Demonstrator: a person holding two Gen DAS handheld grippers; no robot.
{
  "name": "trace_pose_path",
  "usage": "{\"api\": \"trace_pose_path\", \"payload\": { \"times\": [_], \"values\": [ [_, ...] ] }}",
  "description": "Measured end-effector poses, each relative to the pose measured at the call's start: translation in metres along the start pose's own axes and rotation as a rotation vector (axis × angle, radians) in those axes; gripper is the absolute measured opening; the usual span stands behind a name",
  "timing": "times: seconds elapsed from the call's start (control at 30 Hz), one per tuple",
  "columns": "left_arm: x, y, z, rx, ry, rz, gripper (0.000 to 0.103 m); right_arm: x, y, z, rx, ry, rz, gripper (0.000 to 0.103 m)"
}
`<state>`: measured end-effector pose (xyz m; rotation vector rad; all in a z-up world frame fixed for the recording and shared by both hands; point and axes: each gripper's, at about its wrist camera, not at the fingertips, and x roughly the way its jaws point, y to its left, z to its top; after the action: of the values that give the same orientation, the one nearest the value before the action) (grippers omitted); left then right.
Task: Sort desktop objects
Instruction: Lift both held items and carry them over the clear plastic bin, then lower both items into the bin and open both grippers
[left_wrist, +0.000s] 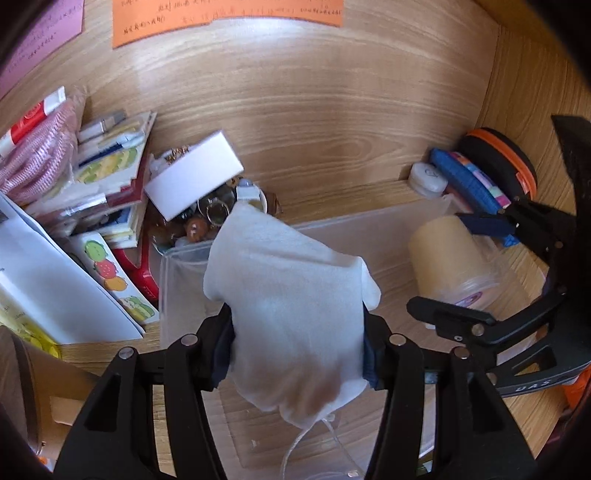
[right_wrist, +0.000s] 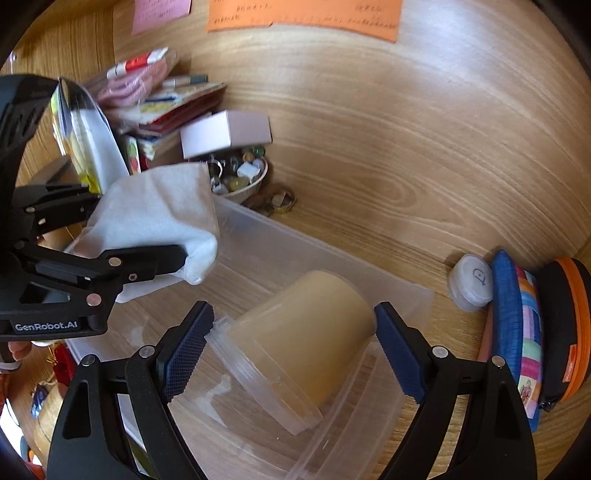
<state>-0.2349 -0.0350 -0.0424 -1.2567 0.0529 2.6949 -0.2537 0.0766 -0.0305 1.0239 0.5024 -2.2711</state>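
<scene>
My left gripper (left_wrist: 299, 328) is shut on a white cloth pouch (left_wrist: 288, 280), which hangs over the left part of a clear plastic bin (left_wrist: 369, 218). A thin cord dangles from the pouch's underside. In the right wrist view the same pouch (right_wrist: 159, 214) sits in the left gripper (right_wrist: 136, 229) at the left. My right gripper (right_wrist: 293, 332) is shut on a clear lidded jar with tan contents (right_wrist: 310, 332), tilted inside the bin (right_wrist: 295, 240), blue pads on its lid rim and base. The jar (left_wrist: 447, 258) and the right gripper (left_wrist: 443, 264) show at the right of the left wrist view.
A heap of booklets and sticker sheets (left_wrist: 107, 173), a white box (left_wrist: 195, 177) and a bowl of trinkets (right_wrist: 240, 177) crowd the bin's far left. A small white round case (right_wrist: 471, 282), a blue patterned pouch (right_wrist: 509, 325) and a black-orange case (right_wrist: 569, 321) stand right.
</scene>
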Motion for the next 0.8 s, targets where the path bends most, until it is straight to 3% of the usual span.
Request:
{"api": "trace_pose_path", "payload": {
  "times": [0.1,0.37,0.47,0.5,0.8],
  "values": [
    [0.013,0.005,-0.003,-0.007,0.048,-0.006,0.055,0.004,0.003,0.001,-0.026,0.023,-0.012,0.087],
    [0.007,0.003,-0.006,0.009,0.031,0.003,0.057,0.018,0.014,0.004,-0.094,0.115,-0.021,0.087],
    [0.009,0.001,-0.007,0.017,0.027,0.005,0.065,0.022,0.016,0.004,-0.114,0.142,-0.019,0.087],
    [0.008,0.001,-0.009,0.028,0.027,0.005,0.072,0.024,0.017,0.004,-0.123,0.156,-0.016,0.086],
    [0.007,0.002,-0.011,0.039,0.034,0.009,0.074,0.026,0.022,0.004,-0.158,0.191,-0.046,0.085]
  ]
}}
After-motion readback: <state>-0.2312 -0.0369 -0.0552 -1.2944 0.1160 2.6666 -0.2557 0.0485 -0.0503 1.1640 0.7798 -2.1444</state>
